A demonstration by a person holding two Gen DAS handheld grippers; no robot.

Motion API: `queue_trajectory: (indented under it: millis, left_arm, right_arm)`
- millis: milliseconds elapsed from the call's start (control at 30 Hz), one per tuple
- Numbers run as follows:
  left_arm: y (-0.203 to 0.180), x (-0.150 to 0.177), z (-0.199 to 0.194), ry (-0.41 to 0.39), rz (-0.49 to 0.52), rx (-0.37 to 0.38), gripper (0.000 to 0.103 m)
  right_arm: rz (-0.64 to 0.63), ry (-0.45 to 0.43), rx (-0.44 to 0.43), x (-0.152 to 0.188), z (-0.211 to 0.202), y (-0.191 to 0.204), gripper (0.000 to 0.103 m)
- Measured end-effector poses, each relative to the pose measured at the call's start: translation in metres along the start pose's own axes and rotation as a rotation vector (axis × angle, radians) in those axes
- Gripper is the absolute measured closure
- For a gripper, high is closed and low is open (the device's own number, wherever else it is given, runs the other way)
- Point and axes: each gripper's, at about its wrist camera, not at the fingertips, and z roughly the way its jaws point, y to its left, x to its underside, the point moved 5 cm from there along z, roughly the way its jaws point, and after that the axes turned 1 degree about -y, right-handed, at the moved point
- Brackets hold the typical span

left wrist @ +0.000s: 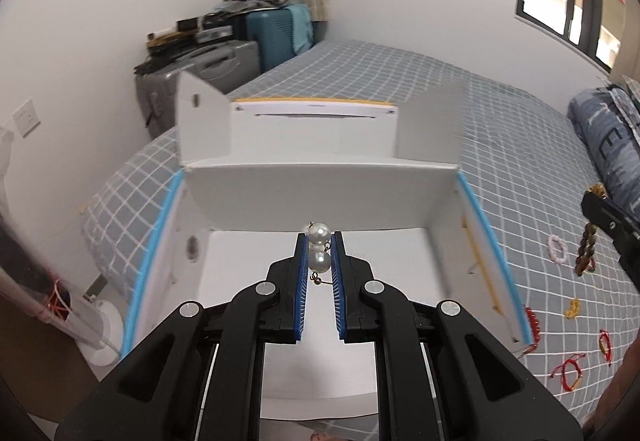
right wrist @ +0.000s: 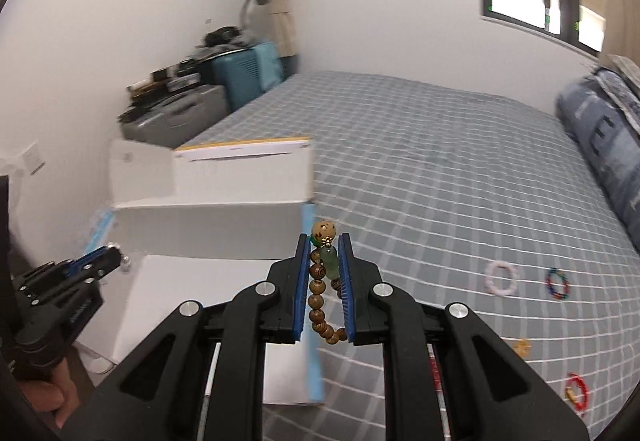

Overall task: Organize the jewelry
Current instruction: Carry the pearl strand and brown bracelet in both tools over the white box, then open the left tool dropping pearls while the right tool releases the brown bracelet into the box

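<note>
The left gripper hangs above the floor of the open white box, its jaws clamped on a pearl earring: two pearls sit stacked between the blue pads, with a thin gold wire and small bead trailing beneath.

The right gripper is off the box's right edge, over the checked bed. Its jaws are closed on a wooden bead bracelet, which bears a large tan bead at the top and a pale green pendant; the rest of the strand loops down between the pads.

The box rests on the bed with its lid flaps raised at the far side.

To the right of the box, loose pieces lie on the bed: a pink bead bracelet, a blue and red bracelet, a red bracelet, and a small yellow item too blurred to identify, possibly a knotted cord.
</note>
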Motion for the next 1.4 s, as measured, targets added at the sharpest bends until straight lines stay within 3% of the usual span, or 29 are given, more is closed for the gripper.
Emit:
queue_trajectory:
  millis: [267,433,767,1167,1233,1333,1400]
  left_arm:
    - [0.046,0.001,0.012,0.049,-0.063,-0.042,0.092]
    - [0.066,0.012,0.039,0.139,-0.09,-0.065,0.092]
    - [0.071,0.033,0.087,0.302,-0.087,-0.068,0.092]
    - [0.073,0.041,0.098,0.348,-0.085,-0.067,0.091]
    - [0.075,0.041,0.099,0.351,-0.084,-0.075,0.09]
    - [0.075,0.041,0.099,0.355,-0.082,-0.076,0.089]
    - [0.075,0.04,0.096,0.349,-0.091,-0.063,0.074]
  right_arm:
    - [-0.058,0.08,-0.055,0.01,0.033,0.059,0.089]
    - [-0.07,0.206,-0.053,0.027,0.072,0.078,0.089]
    - [-0.063,0.407,-0.032,0.057,0.126,0.088,0.089]
    - [-0.054,0.478,-0.056,0.069,0.141,0.092,0.088]
    - [-0.056,0.479,-0.063,0.069,0.141,0.093,0.084]
    - [-0.064,0.462,-0.063,0.067,0.138,0.096,0.061]
    - [-0.065,0.449,-0.055,0.065,0.135,0.095,0.048]
